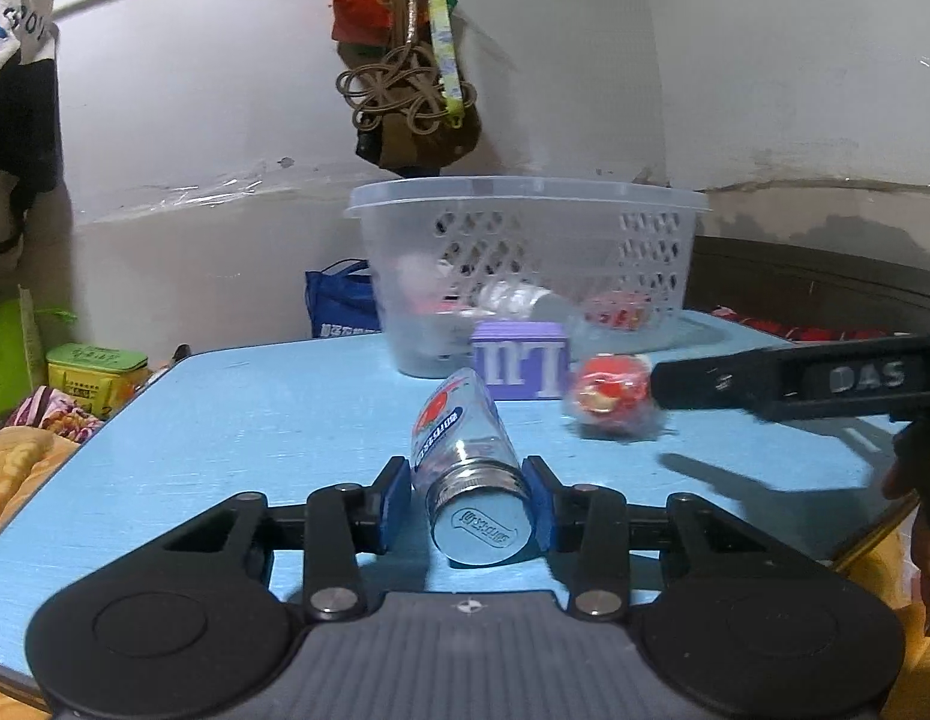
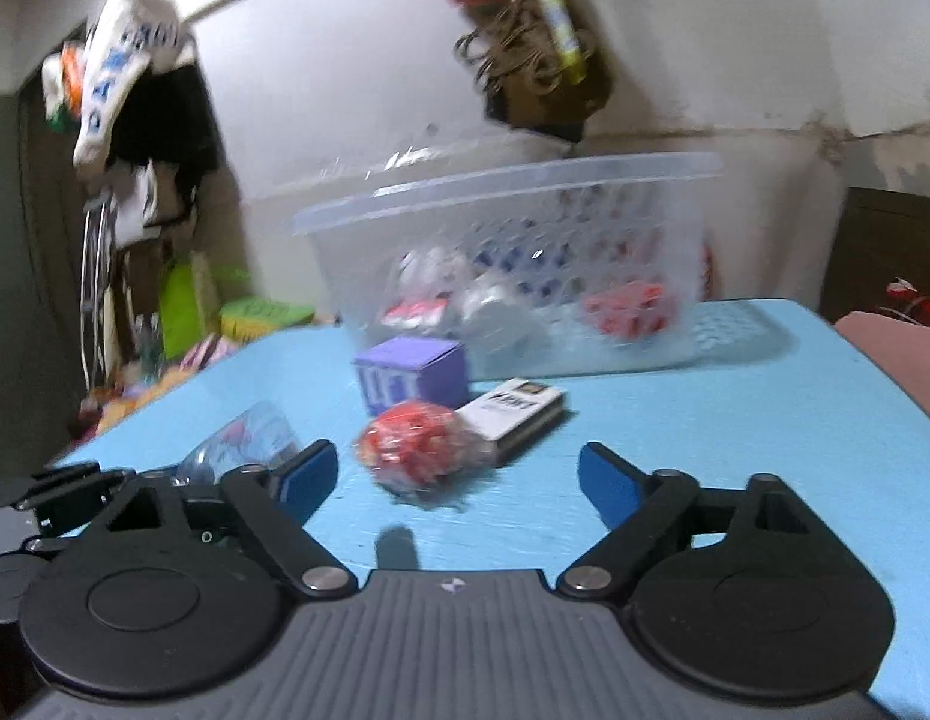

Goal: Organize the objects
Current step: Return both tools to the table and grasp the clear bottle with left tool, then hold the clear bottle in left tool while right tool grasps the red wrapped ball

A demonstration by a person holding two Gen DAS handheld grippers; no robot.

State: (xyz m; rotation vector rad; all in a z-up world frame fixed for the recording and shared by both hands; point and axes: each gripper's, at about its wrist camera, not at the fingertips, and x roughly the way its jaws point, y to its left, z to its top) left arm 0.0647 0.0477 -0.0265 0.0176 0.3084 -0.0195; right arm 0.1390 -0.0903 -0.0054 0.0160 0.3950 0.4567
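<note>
Jar [image 1: 465, 468] of clear glass, cylindrical with a red-and-blue printed label and a round metal lid, lies on its side on the blue worktop [image 1: 225, 420], lid end toward the near edge. The left gripper [image 1: 468, 501] has its blue-padded jaws closed in against the neck of the jar, one pad on each side just behind the lid; the pads appear to touch the glass.

Farther in, toward the far edge, a small purple cardboard box [image 1: 521, 363] with white lettering stands just in front of a translucent plastic basket [image 1: 525, 204] whose walls are pierced with a lattice of holes; several wrapped items show dimly inside it. Beside the purple box lies a red round thing in crinkled clear wrap [image 2: 414, 444], blurred in both views. A flat white-and-black carton [image 2: 513, 411] rests just beyond it, touching or nearly touching the wrap.

The right gripper [image 2: 459, 480] is held low over the worktop with its jaws spread wide and nothing between them; the red wrapped thing lies just ahead of the gap, nearer the left pad. The jar sits well off to that gripper's left.
</note>
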